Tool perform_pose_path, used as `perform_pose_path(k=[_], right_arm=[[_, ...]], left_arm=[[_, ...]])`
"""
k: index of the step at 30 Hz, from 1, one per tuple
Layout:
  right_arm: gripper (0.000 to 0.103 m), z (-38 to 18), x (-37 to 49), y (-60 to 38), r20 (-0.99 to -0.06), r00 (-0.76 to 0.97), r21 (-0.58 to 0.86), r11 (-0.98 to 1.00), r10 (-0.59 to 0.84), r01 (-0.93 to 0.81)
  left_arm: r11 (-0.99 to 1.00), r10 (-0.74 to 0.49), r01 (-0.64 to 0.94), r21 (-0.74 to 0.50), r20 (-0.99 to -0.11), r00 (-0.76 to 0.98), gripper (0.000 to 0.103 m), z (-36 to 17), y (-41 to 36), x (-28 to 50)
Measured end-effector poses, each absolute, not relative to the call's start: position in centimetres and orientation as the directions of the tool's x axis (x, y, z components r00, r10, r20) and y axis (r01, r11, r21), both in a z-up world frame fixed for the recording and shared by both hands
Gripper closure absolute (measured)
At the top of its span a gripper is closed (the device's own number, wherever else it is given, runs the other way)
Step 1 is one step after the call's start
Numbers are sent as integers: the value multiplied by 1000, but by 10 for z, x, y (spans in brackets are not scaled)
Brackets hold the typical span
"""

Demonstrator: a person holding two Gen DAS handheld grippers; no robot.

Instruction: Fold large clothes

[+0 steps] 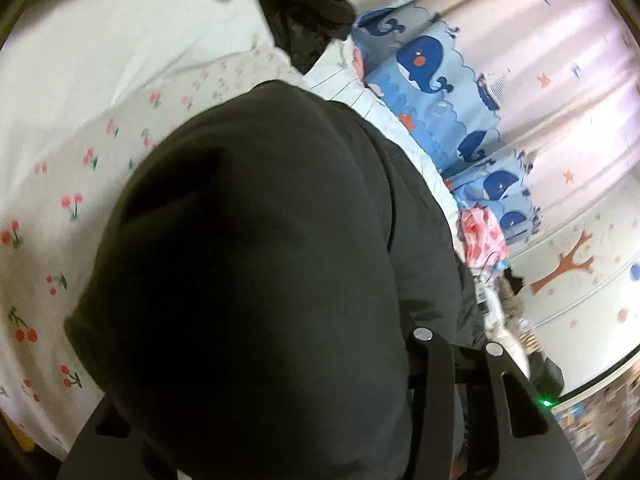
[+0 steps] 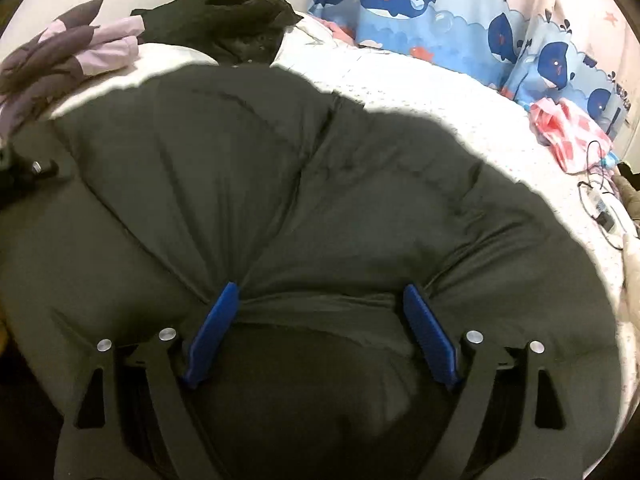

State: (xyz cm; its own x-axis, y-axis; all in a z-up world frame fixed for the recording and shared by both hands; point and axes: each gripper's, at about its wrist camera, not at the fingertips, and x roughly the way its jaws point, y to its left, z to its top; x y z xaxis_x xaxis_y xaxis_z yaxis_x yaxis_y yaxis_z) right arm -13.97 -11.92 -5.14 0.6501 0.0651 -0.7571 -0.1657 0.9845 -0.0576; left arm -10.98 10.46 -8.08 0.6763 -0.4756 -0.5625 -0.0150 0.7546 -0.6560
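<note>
Coat: one large dark padded coat (image 2: 280, 184) lies spread on the bed (image 2: 460, 120), long axis running across the right wrist view from left to right; a bunched fold faces the right gripper.
Right gripper: right gripper (image 2: 322, 300) has its two blue fingers (image 2: 212, 336) spread wide, pressing into the coat with a ridge of fabric gathered between them; not clenched on it.
Left gripper: left gripper (image 1: 452, 360) is almost wholly covered by the coat (image 1: 260, 280), which drapes over the lens; fingertips hidden, so I cannot tell whether the jaws are clenched or released.
Other clothes: one black garment (image 2: 224, 16) and one purple-and-lilac jacket (image 2: 68, 52) at the far left of the bed; one pink patterned cloth (image 2: 568, 132) at the right edge.
Curtain: whale-print curtain (image 2: 440, 8) behind the far side of the bed.
Cable: one cable with an adapter (image 2: 600, 204) near the right edge.
Open room: bare sheet shows beyond the coat, between it and the curtain; cherry-print sheet (image 1: 60, 208) lies free in the left wrist view.
</note>
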Motion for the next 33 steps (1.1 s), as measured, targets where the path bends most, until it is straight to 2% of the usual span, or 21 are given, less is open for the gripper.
perform_pose_path(k=[5,10,12,15,17,18,20,23,26,28,33], right_arm=[[20,-58,-134,-109,-783,622,-102,982,18,-157],[20,-60,-131,-115,-807,589,-64,984,46,-165],[20,-56,-127,-127,-835,538,7,981,113,-196],[20,-41,-118,-163,-842,440,235,947,311,-218],[20,-31,-121,-214,-721,411,545,823,558,-160],[20,-31,-124,-254,-577,411,745,661,705,-89],[19,-31,-131,-309,-402,473,885,464,784,-17],[14,-28,-147,-380,-324,603,916,400,729,8],[13,-47,-164,-422,-175,683,972,234,709,7],[13,-58,-172,-449,-127,729,988,155,672,29],[12,-33,-190,-506,-164,846,964,266,508,28]], left_arm=[[809,-441,60,-584,-537,719,63,-42,78,-123],[839,-445,150,-523,-501,742,63,4,31,-131],[845,-456,190,-500,-486,745,63,21,7,-135],[856,-465,246,-455,-468,751,63,43,-34,-133],[863,-469,279,-421,-464,751,63,53,-58,-134],[866,-474,299,-400,-465,748,63,57,-75,-134],[872,-478,334,-358,-475,739,63,58,-106,-134],[869,-494,416,-267,-510,704,63,50,-174,-140],[853,-502,488,-186,-549,668,63,36,-231,-148],[831,-498,545,-114,-590,635,63,17,-276,-154],[776,-445,628,60,-653,613,62,-18,-344,-169]])
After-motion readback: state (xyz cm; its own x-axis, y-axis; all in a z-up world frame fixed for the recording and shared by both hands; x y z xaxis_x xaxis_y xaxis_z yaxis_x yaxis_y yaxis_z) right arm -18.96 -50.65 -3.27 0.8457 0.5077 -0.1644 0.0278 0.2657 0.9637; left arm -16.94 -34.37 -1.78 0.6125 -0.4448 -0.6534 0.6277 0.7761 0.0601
